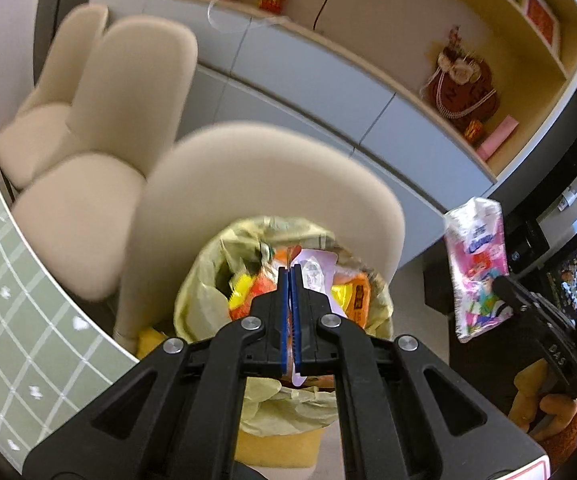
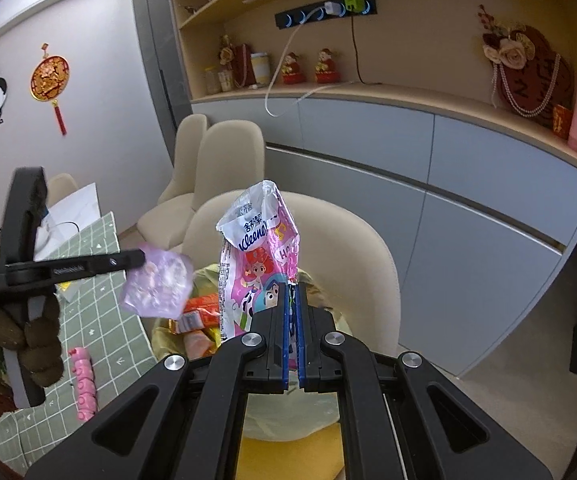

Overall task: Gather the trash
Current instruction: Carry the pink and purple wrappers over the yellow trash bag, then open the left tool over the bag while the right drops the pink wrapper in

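A yellow trash bin (image 1: 276, 448) lined with a pale yellow bag (image 1: 200, 292) stands below me, full of bright wrappers. My left gripper (image 1: 291, 270) hangs right over it, shut on a thin lilac wrapper (image 1: 314, 272). In the right wrist view that lilac wrapper (image 2: 156, 284) dangles crumpled from the left gripper (image 2: 140, 258), above the bin's left rim (image 2: 160, 336). My right gripper (image 2: 292, 286) is shut on the lower edge of a pink Kleenex tissue wrapper (image 2: 256, 248), which stands up above the bin. The left wrist view shows this wrapper (image 1: 476, 264) and the right gripper (image 1: 500, 284) off to the bin's right.
A beige chair (image 1: 248, 184) stands just behind the bin, with two more (image 1: 120, 92) beyond. A table with a green checked cloth (image 1: 16, 320) borders the bin's left; a pink knobbly object (image 2: 82, 380) lies on it. Grey cabinets (image 2: 448, 184) line the wall behind.
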Tool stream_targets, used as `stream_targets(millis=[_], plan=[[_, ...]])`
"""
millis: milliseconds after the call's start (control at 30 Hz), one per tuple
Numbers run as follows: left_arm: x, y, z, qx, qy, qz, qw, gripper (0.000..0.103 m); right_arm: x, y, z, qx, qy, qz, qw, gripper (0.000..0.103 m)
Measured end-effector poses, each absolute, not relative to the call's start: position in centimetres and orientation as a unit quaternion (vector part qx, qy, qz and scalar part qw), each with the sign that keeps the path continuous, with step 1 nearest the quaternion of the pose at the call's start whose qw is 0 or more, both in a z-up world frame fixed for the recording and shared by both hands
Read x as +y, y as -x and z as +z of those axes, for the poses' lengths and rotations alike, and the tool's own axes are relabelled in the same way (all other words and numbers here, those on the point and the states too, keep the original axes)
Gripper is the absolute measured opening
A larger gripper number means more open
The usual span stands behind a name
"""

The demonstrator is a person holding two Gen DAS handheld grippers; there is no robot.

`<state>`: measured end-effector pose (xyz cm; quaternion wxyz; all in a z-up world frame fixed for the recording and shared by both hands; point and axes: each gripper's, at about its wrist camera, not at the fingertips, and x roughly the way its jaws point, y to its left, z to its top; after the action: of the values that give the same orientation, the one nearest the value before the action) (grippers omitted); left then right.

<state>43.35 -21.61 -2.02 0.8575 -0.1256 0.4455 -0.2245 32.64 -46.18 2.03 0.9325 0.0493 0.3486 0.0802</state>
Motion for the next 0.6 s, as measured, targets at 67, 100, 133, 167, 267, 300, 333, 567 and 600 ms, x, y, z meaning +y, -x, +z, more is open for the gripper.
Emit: stream_targets(millis=[67,100,133,167,267,300,333,567,600], plan=[[-22.4,-44.0,-3.4,0.461,0.123,-0.228,0.849,0.001,-46.4,-32.8,1.4,0.357,-0.050,0.075,0.930,0.005],[-22.9,-44.3,-4.1,0.469,0.121,-0.230,0.844,0.001,-46.4,-32.9,1.3,0.360,-0.050,0.073,0.929,0.005],[-23.4,-44.6,-4.9,0.478,0.120,-0.232,0.838,0.001,-46.6,-33.0,1.1,0.363,-0.050,0.071,0.928,0.005],[-23.7,-44.8,-5.5,0.484,0.119,-0.236,0.834,0.001,-46.7,-33.2,0.9,0.366,-0.051,0.069,0.927,0.005],[-24.9,-45.3,-6.8,0.496,0.113,-0.241,0.827,0.002,-47.0,-33.7,0.2,0.374,-0.055,0.063,0.924,0.005],[-25.2,-45.5,-7.1,0.498,0.109,-0.243,0.825,0.002,-47.0,-34.0,0.0,0.378,-0.056,0.062,0.922,0.005],[-25.6,-45.7,-7.4,0.500,0.106,-0.243,0.824,0.002,-47.0,-34.2,-0.2,0.380,-0.056,0.061,0.921,0.005],[-25.6,-46.5,-7.8,0.501,0.114,-0.251,0.820,0.002,-46.0,-35.2,-1.1,0.391,-0.047,0.066,0.917,0.005],[-25.2,-46.5,-7.5,0.500,0.122,-0.254,0.819,0.002,-45.9,-35.4,-1.1,0.392,-0.046,0.067,0.916,0.005]])
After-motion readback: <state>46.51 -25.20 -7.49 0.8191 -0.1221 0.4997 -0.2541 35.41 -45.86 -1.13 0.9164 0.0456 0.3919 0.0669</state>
